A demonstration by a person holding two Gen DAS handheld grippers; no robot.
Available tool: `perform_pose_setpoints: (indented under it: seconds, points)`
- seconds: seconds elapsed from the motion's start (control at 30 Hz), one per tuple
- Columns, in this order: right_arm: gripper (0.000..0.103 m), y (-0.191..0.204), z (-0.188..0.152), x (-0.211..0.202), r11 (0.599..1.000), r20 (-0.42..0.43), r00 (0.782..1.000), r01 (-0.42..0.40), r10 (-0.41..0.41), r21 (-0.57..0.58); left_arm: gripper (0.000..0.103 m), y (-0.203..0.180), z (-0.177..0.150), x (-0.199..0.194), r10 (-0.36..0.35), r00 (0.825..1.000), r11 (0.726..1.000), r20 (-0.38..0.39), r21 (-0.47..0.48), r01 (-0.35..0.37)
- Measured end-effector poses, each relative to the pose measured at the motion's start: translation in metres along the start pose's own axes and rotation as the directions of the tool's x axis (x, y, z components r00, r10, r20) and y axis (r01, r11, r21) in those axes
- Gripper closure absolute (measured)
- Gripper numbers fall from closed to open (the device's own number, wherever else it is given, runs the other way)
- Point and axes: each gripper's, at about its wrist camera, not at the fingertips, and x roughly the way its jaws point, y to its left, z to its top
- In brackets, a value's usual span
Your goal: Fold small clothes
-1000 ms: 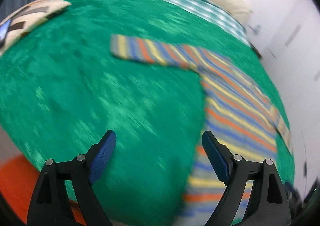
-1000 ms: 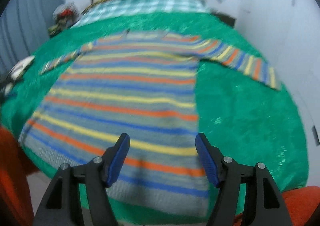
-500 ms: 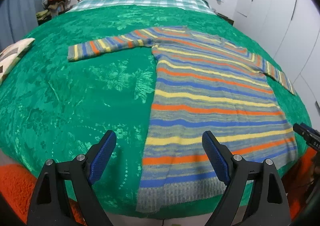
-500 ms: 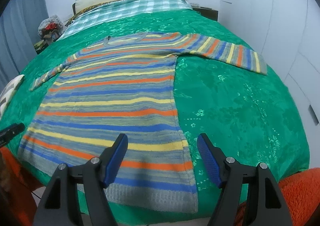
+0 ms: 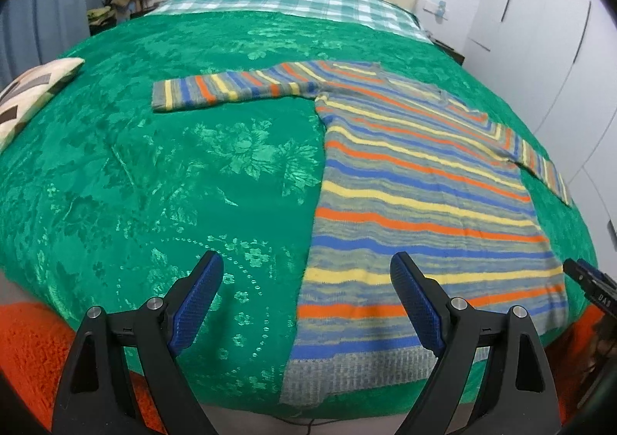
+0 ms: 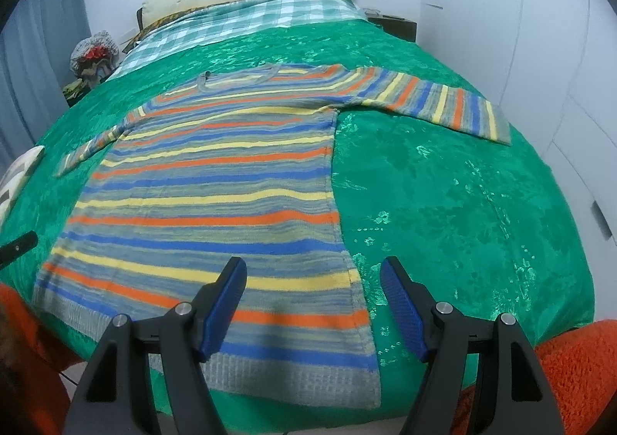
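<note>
- Striped knit sweater (image 5: 420, 196) lies flat and face-up on the green bedspread (image 5: 154, 184), both sleeves spread out, hem nearest the claws.
- Left claw (image 5: 306, 300) hangs just short of the hem's left corner, jaws wide apart, holding nothing. The sweater's side edge runs up between its fingers.
- Right claw (image 6: 313, 304) is the same deal: jaws apart, empty, lined up over the hem's right corner with the edge between the fingers.
- Nothing is folded yet, so I'd guess this is the lead-in to the first grab.
- Risk: the bedspread is soft and textured, so a deep pinch could catch it along with the knit and drag both.
- Also, the knit looks stretchy. If one claw lifts before the other, the hem skews and the fold comes out crooked.
- Grabbing only the top layer would let the sweater open up.
</note>
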Motion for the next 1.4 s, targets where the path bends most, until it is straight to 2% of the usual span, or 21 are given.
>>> perform_pose_setpoints:
  seconds: [0.47,1.4]
  points:
    - [0.032,0.000,-0.002,0.006,1.000,-0.018,1.000,-0.008,0.008,-0.001,0.012,-0.015,-0.004,0.002,0.024,1.000,0.997,0.002,0.076,-0.024]
    - [0.032,0.005,-0.004,0.009,1.000,-0.026,1.000,-0.013,0.013,-0.009,0.012,-0.013,-0.004,0.004,0.034,0.999,0.997,-0.010,0.067,-0.034]
